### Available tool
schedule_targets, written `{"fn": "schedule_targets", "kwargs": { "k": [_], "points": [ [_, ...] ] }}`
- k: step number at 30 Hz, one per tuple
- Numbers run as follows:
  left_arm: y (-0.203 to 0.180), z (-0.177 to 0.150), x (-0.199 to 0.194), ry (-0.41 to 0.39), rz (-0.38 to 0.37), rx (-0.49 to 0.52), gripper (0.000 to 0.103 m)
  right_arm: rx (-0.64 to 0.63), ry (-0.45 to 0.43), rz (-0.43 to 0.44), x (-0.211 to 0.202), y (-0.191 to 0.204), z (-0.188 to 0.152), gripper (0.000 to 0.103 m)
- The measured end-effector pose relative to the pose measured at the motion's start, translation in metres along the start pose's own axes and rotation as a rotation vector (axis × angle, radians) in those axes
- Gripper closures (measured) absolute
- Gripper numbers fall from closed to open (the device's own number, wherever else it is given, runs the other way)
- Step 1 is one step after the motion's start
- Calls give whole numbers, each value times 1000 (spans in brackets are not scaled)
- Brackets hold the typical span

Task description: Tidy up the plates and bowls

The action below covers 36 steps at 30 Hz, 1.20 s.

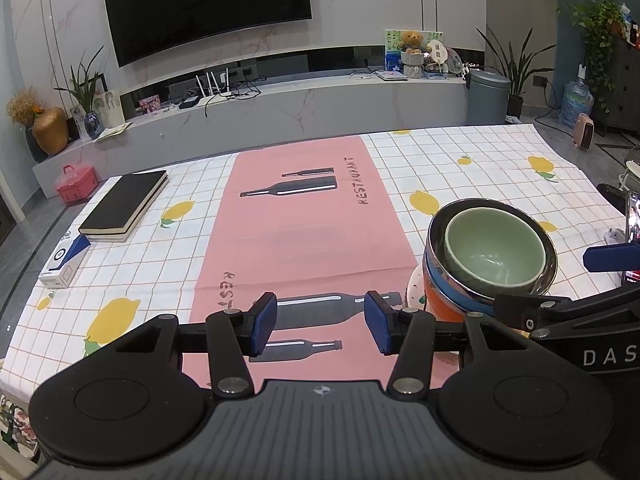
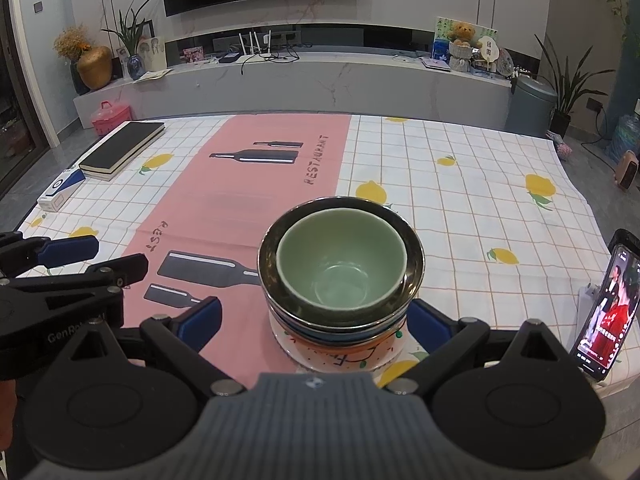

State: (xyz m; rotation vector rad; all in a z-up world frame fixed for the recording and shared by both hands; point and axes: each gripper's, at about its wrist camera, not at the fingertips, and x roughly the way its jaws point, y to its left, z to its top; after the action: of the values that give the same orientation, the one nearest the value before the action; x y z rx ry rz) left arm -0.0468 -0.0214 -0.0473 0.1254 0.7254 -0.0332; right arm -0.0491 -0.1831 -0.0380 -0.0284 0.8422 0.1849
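A stack of dishes stands near the table's front edge. A green bowl (image 2: 340, 264) sits inside a dark metallic bowl (image 2: 414, 264), on a blue bowl (image 2: 340, 334) and an orange one, all on a white patterned plate (image 2: 340, 360). My right gripper (image 2: 316, 322) is open, its blue pads either side of the stack's base, apart from it. My left gripper (image 1: 322, 322) is open and empty over the pink runner, left of the stack (image 1: 492, 256). The right gripper's blue pad (image 1: 608, 258) shows in the left wrist view.
A black book (image 1: 124, 206) and a blue-white box (image 1: 66, 260) lie at the table's far left. A phone on a stand (image 2: 608, 312) stands at the right edge. A pink runner (image 1: 304, 224) crosses the lemon-print cloth. A TV console is beyond the table.
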Motion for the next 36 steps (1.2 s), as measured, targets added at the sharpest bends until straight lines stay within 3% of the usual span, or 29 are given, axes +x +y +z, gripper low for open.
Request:
{"fn": "schedule_targets", "kwargs": {
  "k": [36],
  "points": [
    [5, 0, -1, 0, 2, -25, 45, -3, 6, 7, 3, 2, -2, 6]
  ]
}}
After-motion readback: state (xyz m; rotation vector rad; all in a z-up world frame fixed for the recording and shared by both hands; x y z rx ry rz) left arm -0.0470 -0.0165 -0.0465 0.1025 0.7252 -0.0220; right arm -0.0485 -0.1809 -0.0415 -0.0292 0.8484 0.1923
